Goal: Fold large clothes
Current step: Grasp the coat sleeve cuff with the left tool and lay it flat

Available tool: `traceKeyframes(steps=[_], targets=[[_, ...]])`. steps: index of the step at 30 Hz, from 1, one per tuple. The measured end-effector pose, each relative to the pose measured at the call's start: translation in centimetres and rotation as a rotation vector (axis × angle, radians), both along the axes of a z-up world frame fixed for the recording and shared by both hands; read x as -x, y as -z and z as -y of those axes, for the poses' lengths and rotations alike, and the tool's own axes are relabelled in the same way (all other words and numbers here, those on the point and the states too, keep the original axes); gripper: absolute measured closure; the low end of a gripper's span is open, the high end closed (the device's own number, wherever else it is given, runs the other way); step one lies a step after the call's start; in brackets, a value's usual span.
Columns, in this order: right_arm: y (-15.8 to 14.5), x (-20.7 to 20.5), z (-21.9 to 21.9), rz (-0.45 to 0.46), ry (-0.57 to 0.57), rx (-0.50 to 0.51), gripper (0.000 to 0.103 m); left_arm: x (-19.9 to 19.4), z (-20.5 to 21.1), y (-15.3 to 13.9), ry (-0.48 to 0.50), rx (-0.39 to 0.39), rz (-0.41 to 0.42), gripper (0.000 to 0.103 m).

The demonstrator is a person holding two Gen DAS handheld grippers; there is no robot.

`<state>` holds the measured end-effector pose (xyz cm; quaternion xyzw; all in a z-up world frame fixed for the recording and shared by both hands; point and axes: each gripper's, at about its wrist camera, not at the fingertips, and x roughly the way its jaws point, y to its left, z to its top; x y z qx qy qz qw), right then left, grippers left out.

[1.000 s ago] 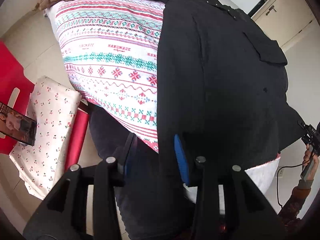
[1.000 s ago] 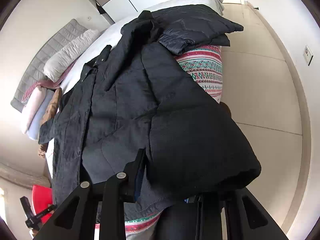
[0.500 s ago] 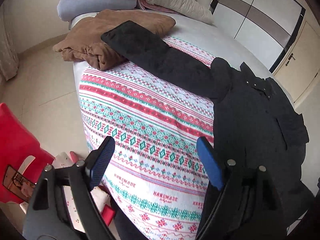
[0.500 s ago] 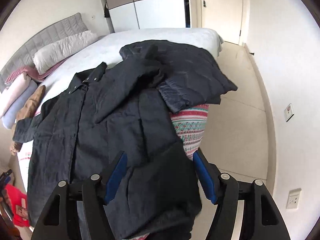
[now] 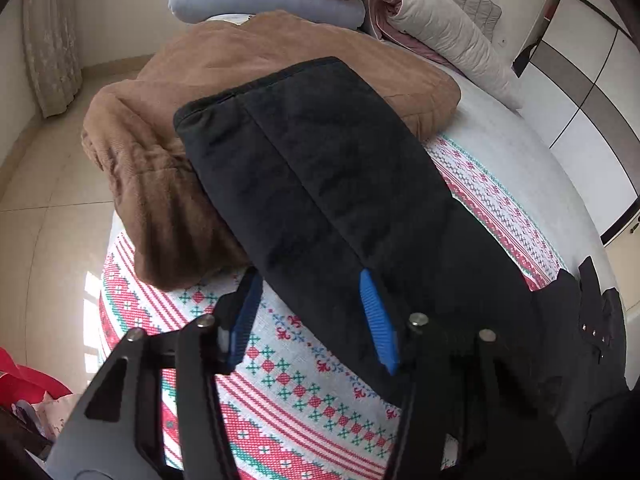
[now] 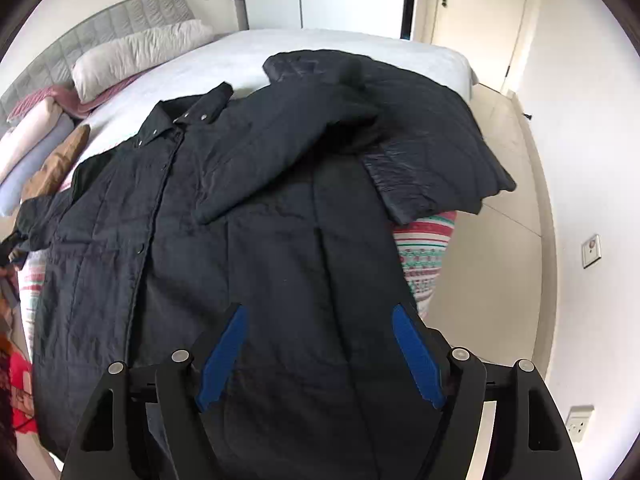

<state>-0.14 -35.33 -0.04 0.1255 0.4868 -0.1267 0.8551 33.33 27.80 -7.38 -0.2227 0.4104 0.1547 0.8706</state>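
Left wrist view: the left gripper [image 5: 310, 316], jaws wide and empty, has swung up from the jacket hem to hover over the outstretched black sleeve [image 5: 320, 184], whose cuff lies across a brown garment [image 5: 160, 152] near the bed's left edge, on the patterned blanket [image 5: 288, 392].

Right wrist view: the right gripper [image 6: 320, 344], which had pinched the hem, is now fully open and holds nothing. The black quilted jacket [image 6: 240, 240] lies front-up at the foot of the bed, right sleeve [image 6: 288, 152] folded across its chest. The left sleeve probably follows.
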Motion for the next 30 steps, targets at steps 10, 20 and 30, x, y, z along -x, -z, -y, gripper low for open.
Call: traceKeyframes(steps=[10,20,30], targets=[[0.6,-6.5,-6.2,-0.024,-0.184,0.050,0.027,7.7,2.4,-9.6,-0.115,-0.181,0.404,0.098],[1.4,-6.1,-7.5,-0.031,-0.257,0.054,0.027,8.9,-1.3,-0.4,-0.226,-0.159,-0.013,0.042],[0.8,-6.6,-6.1,-0.011,-0.208,0.075,0.027,12.9,10.1,-7.2,0.231,-0.209,-0.107,0.020]])
